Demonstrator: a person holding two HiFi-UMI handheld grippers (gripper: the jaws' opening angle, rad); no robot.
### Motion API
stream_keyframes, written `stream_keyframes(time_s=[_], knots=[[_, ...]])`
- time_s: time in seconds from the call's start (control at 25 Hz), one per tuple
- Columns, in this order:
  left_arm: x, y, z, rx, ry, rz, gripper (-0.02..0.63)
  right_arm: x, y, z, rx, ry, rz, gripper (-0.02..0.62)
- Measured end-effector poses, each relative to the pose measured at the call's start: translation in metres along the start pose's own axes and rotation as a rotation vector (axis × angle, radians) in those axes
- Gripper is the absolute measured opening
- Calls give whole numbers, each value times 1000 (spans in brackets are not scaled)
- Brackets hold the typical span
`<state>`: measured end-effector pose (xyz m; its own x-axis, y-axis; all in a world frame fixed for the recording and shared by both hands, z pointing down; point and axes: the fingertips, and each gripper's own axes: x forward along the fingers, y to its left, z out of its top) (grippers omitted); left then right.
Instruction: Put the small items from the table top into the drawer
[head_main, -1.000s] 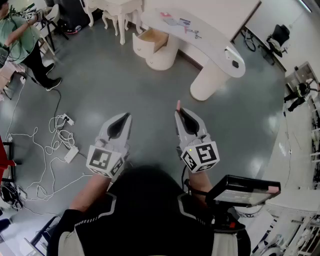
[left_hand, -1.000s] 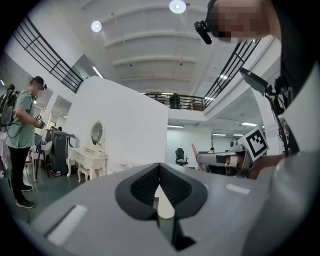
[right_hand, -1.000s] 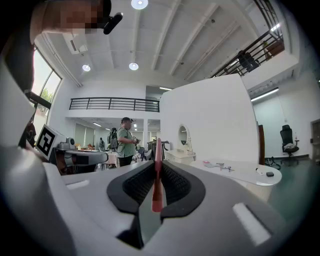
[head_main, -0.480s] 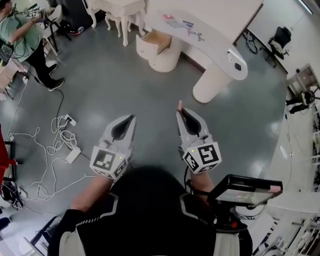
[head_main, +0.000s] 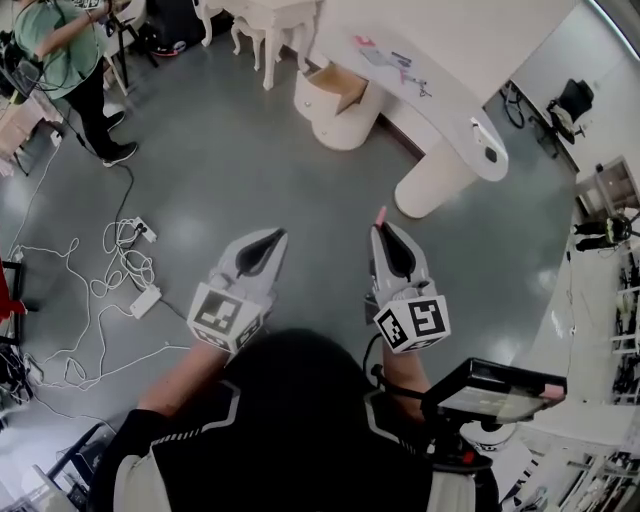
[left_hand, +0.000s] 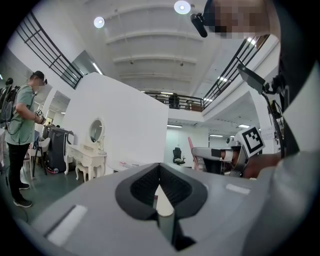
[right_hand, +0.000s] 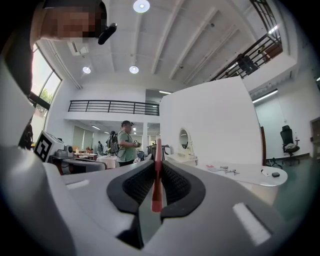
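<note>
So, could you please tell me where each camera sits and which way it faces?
Head view: on the person's head, steeply down at the floor; forearms, left gripper and right gripper show.
Left gripper view: on the left gripper, level past its shut jaws toward the dressing table; right gripper's marker cube shows.
Right gripper view: on the right gripper, level past the thin red strip it grips toward the curved table; left gripper's marker cube shows.
Both gripper views share the green-shirted bystander.
</note>
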<state>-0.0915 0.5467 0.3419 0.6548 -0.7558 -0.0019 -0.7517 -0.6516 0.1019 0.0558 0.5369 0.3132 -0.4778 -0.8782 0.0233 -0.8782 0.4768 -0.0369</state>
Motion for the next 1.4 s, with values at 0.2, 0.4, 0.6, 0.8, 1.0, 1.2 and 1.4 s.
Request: stream_keyframes(time_s=[0.2,0.4,0.6,0.8,1.0,1.2,1.4], knots=[[-4,30,1,-23,-11,-18,0,17,15,-1,3,-2,-27,46],[2,44,0,-32,-17,-38,0,31,15,-4,1,12,-40,46],[26,59,-1,-17,-11,-30,0,54,-4,-2,2,3,-33,48],[60,74,0,14,17,-36,0,90,-25,-6,24,-4,5,48],[101,86,13,32,12,-19,0,121,-57,4,20,-14,48,48],[140,99,19,33,20,-1,0,151,-92,10,23,-19,69,48],[175,103,23,42,30,8,0,171,-125,7,43,-9,85,48]])
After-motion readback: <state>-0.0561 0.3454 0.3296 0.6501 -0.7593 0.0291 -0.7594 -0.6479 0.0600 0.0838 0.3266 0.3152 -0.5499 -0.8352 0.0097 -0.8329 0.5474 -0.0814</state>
